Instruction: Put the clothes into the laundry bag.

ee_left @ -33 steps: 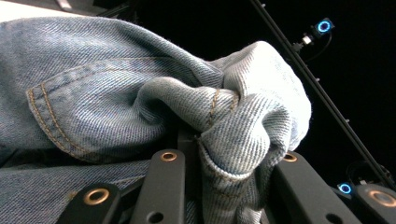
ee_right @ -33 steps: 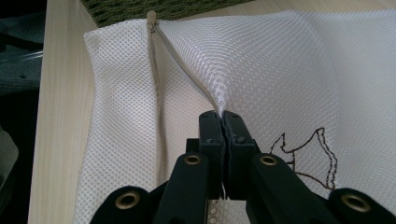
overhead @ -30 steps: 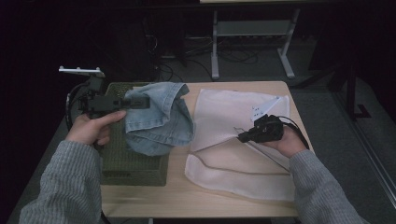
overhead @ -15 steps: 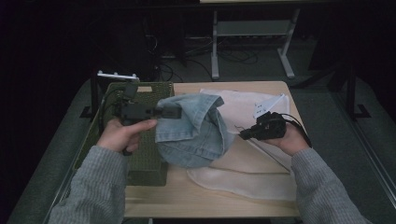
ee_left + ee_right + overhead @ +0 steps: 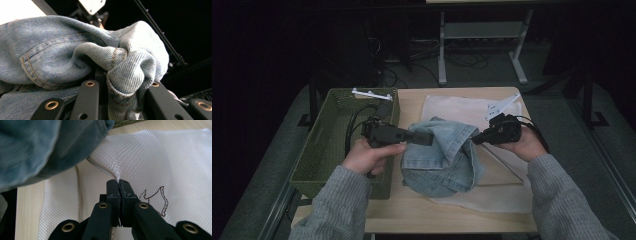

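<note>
Left gripper [image 5: 424, 138]: the person's left hand [image 5: 371, 156] carries it over the table, just right of the basket; its jaws pinch a bunched fold of the denim garment, which the left gripper view shows wedged between the two black jaws.
Denim garment [image 5: 444, 155]: light blue jeans cloth, gathered in a loose heap; one end hangs from the left gripper, the rest droops onto the front part of the white mesh bag, about the middle of the table. A stitched pocket seam [image 5: 30, 67] shows in the left gripper view.
Right gripper [image 5: 478, 139]: held in the right hand [image 5: 522, 145], jaws pressed together on a raised edge of the white mesh bag, right beside the denim; the right gripper view shows the fabric drawn up into a ridge at the jaw tips.
White mesh bag [image 5: 452, 107]: lies flat on the right half of the wooden table [image 5: 412, 210], partly under the denim; a small dark outline drawing [image 5: 156, 195] is printed on it near the right gripper's jaws.
Green basket [image 5: 329, 145]: stands on the left side of the table, its right wall just beside the left hand.
Sleeves: both forearms wear grey knit.
</note>
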The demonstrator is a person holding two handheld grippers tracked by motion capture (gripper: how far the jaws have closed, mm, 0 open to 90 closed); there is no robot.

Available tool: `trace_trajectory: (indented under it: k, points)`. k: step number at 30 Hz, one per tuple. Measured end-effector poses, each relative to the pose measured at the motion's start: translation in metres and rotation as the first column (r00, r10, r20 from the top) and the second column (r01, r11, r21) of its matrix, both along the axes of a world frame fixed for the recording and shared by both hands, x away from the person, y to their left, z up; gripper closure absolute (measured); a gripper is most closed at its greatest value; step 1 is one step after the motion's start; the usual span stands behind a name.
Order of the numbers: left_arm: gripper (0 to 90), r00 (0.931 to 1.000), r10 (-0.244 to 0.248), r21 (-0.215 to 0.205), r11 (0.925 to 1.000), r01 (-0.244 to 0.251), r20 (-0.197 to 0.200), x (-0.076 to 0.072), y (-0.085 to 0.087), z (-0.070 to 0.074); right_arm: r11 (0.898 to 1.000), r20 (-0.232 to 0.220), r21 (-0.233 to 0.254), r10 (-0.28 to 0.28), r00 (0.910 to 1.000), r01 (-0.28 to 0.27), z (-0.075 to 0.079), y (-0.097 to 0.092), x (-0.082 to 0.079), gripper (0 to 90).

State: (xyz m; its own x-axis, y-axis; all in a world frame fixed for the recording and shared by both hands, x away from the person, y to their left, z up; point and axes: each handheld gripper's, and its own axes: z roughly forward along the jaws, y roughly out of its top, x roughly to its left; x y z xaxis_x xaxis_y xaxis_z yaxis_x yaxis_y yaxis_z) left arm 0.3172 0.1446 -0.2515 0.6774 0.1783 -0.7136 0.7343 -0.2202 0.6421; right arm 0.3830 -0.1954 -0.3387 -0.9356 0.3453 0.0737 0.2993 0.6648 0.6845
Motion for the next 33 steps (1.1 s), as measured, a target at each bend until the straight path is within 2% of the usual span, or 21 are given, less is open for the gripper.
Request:
trace_trajectory:
  k: [5,9,19,22,25,27,33]
  points:
    - [74.7,0.9992,-0.037,-0.022,0.9991,0.037,0.012,-0.005,-0.01,0.005,1.0,0.0,-0.003,0.001,1.0,-0.001,0.0,0.002,0.002,87.6]
    - [74.7,0.9974,-0.071,-0.018,0.9973,0.071,0.013,-0.01,-0.019,0.003,1.0,-0.001,-0.004,-0.006,1.0,0.006,0.001,0.003,0.004,87.6]
    - [74.6,0.9873,-0.158,-0.02,0.9874,0.157,-0.02,-0.02,-0.038,-0.031,1.0,-0.003,-0.017,-0.01,0.9999,0.01,0.001,0.005,0.006,87.6]
    - [74.6,0.9812,-0.192,-0.011,0.9814,0.192,-0.021,-0.024,-0.045,-0.036,1.0,-0.003,-0.016,-0.012,0.9999,0.012,0.001,0.006,0.006,87.5]
    - [74.6,0.9737,-0.227,-0.025,0.9738,0.226,-0.02,-0.029,-0.053,-0.036,1.0,-0.001,-0.019,-0.014,0.9999,0.014,0.002,0.008,0.007,87.5]
    - [74.6,0.9717,-0.235,-0.02,0.9718,0.235,-0.02,-0.03,-0.056,-0.039,1.0,-0.001,-0.015,-0.013,0.9999,0.013,0.002,0.008,0.007,87.5]
    - [74.6,0.9745,-0.222,0.009,0.975,0.222,-0.035,-0.028,-0.062,-0.055,1.0,0.001,-0.012,-0.011,0.9999,0.011,0.003,0.01,0.005,87.5]
